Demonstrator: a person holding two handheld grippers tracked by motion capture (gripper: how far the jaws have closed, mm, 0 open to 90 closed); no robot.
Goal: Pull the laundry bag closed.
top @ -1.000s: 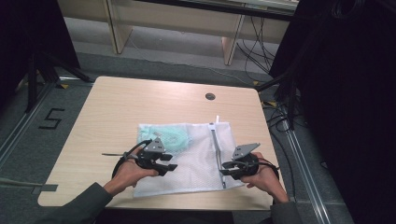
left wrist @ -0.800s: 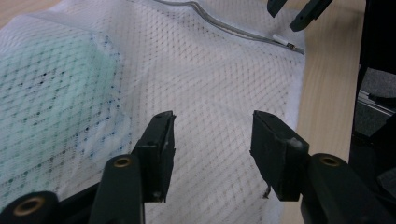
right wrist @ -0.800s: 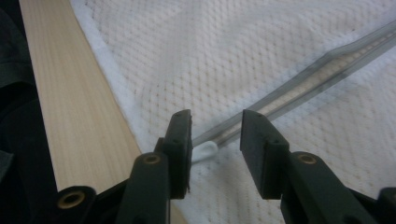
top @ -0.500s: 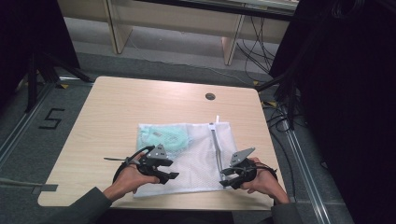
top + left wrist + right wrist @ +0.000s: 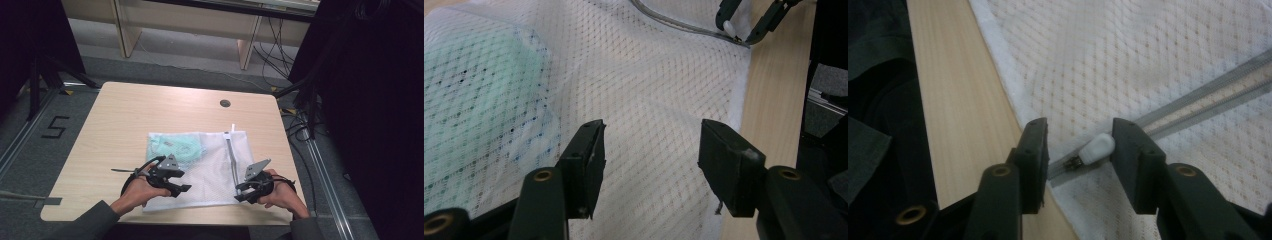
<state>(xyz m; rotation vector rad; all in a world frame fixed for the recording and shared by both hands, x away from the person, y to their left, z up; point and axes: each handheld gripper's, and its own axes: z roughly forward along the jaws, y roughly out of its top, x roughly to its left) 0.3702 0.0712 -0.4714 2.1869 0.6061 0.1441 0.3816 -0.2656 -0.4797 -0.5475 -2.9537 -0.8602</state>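
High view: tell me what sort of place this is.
Probably a lab or recording workspace, not a home: a bare wooden table with a cable hole, loose cables on the floor, and a floor marking "5".

Room and bench, seen from above my seat.
I work at a light wood table [image 5: 150,115] with rounded corners and 1 dark round grommet hole [image 5: 225,103] near its far edge. Grey floor [image 5: 165,50] all round; a "5" marking [image 5: 54,127] lies on it to my left, with a metal floor rail [image 5: 25,137] running beside it. Black curtains [image 5: 370,100] hang at my right and far left. Pale wooden furniture legs [image 5: 125,30] stand beyond, loose black cables [image 5: 272,47] trailing nearby.
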